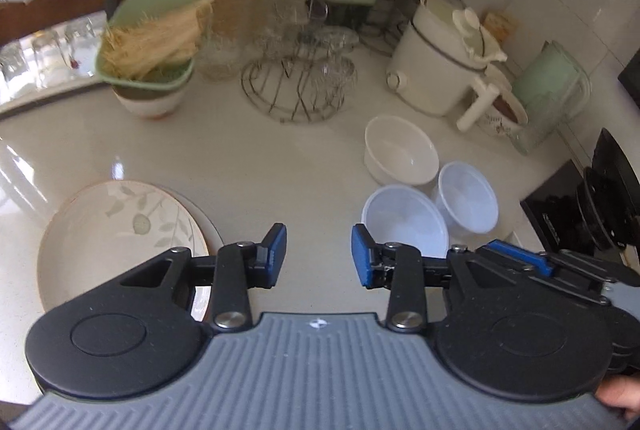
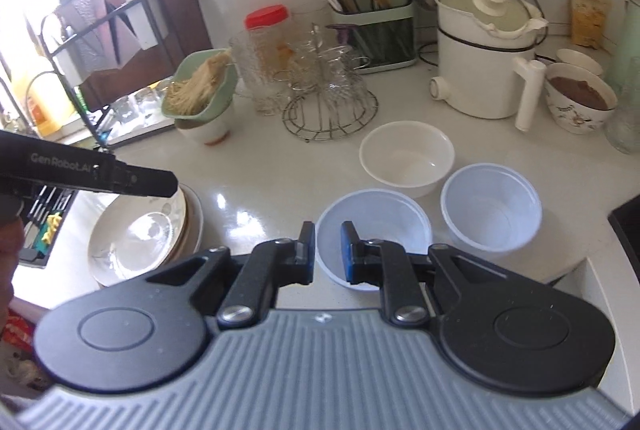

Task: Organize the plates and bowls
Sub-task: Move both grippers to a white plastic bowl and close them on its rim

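Note:
A stack of plates, the top one with a leaf pattern (image 1: 120,230), lies at the near left of the white counter (image 1: 260,165). My left gripper (image 1: 319,250) hovers just right of it, open, with nothing between its fingers. A white ceramic bowl (image 2: 406,157) and two translucent plastic bowls stand together at the right, the larger (image 2: 384,226) nearest and the smaller (image 2: 492,209) beside it. My right gripper (image 2: 328,246) sits at the larger bowl's near-left rim with its jaws almost together. I cannot tell whether they pinch the rim. The left gripper's black arm (image 2: 132,179) crosses above the plates (image 2: 136,234).
Behind stand a wire rack of glasses (image 1: 296,89), a green basket of noodles on a bowl (image 1: 148,45), a red-lidded jar (image 1: 228,9), a chopstick holder (image 2: 372,25), a white electric pot (image 2: 480,57) and a patterned bowl of brown food (image 2: 580,101). A black hob edge (image 1: 560,213) lies right.

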